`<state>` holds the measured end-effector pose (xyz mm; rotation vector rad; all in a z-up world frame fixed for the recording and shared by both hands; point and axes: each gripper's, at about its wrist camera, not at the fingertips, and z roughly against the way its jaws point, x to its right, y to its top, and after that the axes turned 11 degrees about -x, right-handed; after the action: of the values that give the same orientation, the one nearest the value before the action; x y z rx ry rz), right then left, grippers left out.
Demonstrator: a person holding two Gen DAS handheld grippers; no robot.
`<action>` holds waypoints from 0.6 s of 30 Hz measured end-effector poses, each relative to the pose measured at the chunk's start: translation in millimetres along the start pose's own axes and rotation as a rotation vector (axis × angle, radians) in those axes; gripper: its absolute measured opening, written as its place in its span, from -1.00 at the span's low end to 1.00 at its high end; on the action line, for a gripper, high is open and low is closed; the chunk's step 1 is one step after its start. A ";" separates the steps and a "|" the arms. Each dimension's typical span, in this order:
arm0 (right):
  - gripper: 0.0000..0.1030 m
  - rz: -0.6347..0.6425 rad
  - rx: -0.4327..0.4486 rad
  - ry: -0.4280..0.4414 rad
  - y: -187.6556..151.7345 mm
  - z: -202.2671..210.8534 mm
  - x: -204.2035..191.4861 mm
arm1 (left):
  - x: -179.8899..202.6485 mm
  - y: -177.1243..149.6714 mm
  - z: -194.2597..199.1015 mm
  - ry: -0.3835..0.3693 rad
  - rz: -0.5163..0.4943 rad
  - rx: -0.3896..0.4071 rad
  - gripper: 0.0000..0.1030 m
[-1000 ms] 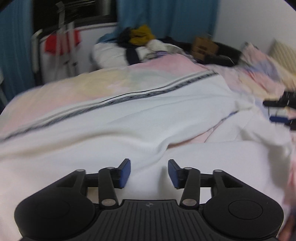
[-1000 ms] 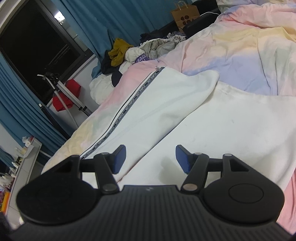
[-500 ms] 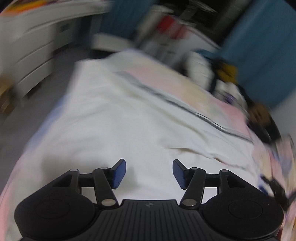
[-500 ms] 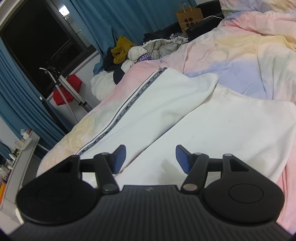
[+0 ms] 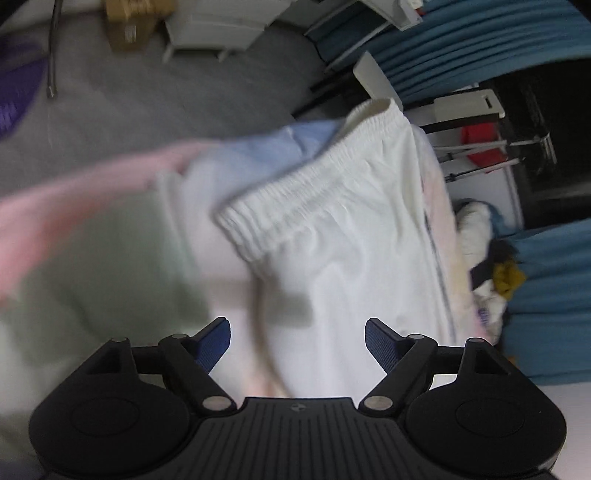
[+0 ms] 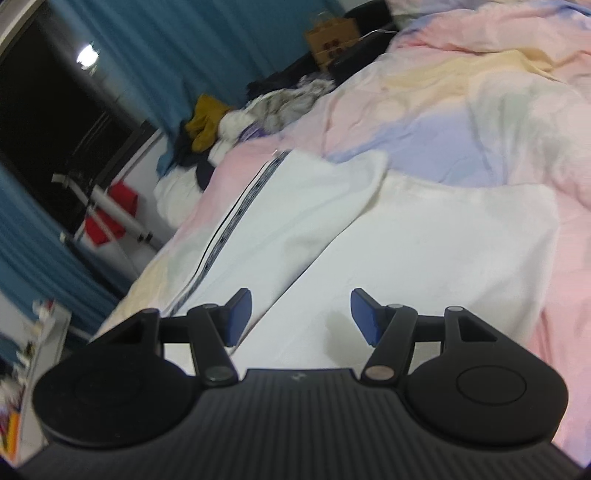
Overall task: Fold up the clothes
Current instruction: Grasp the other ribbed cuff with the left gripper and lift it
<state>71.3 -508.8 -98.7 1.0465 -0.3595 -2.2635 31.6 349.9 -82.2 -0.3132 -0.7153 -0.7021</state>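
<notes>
White trousers with a gathered elastic waistband and a dark side stripe lie spread on the pastel bed cover. In the left wrist view my left gripper is open and empty, hovering above the trousers just short of the waistband. In the right wrist view my right gripper is open and empty above the two white legs, which lie side by side and end near the far fold of the cover.
A heap of loose clothes lies at the bed's far end. A stand with red fabric and blue curtains are beyond. Grey floor and white drawers lie past the bed edge by the waistband.
My left gripper has swung round from looking along the legs to facing the waistband end, and its jaws have opened wider. My right gripper has tilted slightly and stays open over the legs.
</notes>
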 end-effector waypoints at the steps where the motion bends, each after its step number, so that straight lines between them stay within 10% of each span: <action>1: 0.22 -0.034 0.015 0.001 4.6 4.4 8.4 | 0.8 2.8 -7.3 -0.020 0.008 -0.019 0.54; 10: 0.21 -0.543 0.176 -0.191 30.9 38.3 154.0 | 5.7 4.4 -38.0 0.047 0.081 -0.002 0.38; 18: 0.19 -0.596 -0.017 -0.060 28.9 -24.3 181.7 | 10.2 2.4 -54.1 0.027 0.064 0.063 0.05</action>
<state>10.9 -645.7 -208.6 1.1947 -0.0474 -2.8174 65.3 320.4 -114.3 -0.2672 -0.6970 -0.6212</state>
